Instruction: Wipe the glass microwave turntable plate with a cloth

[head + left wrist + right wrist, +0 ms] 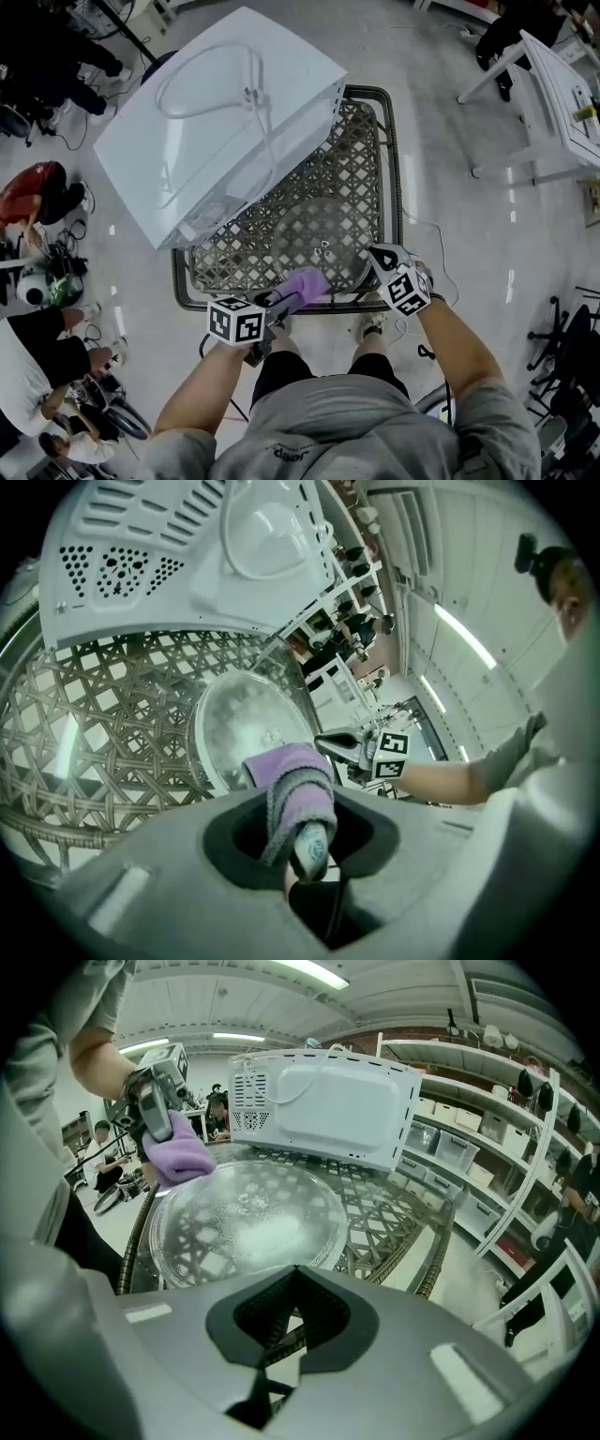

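Observation:
The clear glass turntable plate [319, 234] [239, 724] [248, 1222] lies flat on the wicker table, in front of the microwave. My left gripper [277, 302] [305, 841] is shut on a purple cloth [305, 281] [291, 780] [183, 1157], whose free end rests at the plate's near-left rim. At the plate's near-right rim sits my right gripper [378, 255] [298, 1274], its jaws closed to a point on that rim. Water spots show on the glass.
A white microwave [225, 112] [328, 1101] lies on the far-left part of the lattice table [389, 169]. Shelves with boxes [469, 1147] stand to the right. People and cables are on the floor to the left [47, 281].

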A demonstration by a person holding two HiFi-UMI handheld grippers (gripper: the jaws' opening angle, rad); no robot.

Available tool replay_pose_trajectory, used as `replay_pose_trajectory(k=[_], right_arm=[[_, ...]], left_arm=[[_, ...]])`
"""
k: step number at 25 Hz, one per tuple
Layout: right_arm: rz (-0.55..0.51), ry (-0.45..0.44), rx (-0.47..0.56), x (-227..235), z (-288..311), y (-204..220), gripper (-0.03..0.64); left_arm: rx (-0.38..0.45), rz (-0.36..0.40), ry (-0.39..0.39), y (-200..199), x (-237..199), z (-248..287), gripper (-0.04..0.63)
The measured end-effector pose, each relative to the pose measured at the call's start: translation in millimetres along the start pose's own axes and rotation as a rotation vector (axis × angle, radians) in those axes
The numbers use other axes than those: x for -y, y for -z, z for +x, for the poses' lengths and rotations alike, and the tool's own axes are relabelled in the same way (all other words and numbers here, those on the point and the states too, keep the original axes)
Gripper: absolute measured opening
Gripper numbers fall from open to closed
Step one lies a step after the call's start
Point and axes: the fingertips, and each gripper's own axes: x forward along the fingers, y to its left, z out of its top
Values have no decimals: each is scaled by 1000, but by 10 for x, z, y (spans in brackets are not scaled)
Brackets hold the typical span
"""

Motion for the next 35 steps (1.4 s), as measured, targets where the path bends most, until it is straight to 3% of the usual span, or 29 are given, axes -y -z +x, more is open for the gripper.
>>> replay_pose_trajectory(k=[9,14,23,27,31,35], right_arm=[[-33,6,-118,27,30,9,8],[-59,-10,-100,50,-109,-203,12],[5,11,74,194,-719,-906,14],[73,-23,196,246,-1163,-1286,9],[158,-89,324,162,-1626,-1668,9],[83,-124,391,32,-1928,-1990,14]], left_arm=[[120,110,-60,-313,316,-181,94],[167,163,-104,-508,433,-360,94],[311,293,-170,-899,683,-724,94],[372,361,-189,-1068,868,-877,94],[376,414,-186,-1123,1084,-1025,94],[388,473,-165,-1206,1315,-1099,94]])
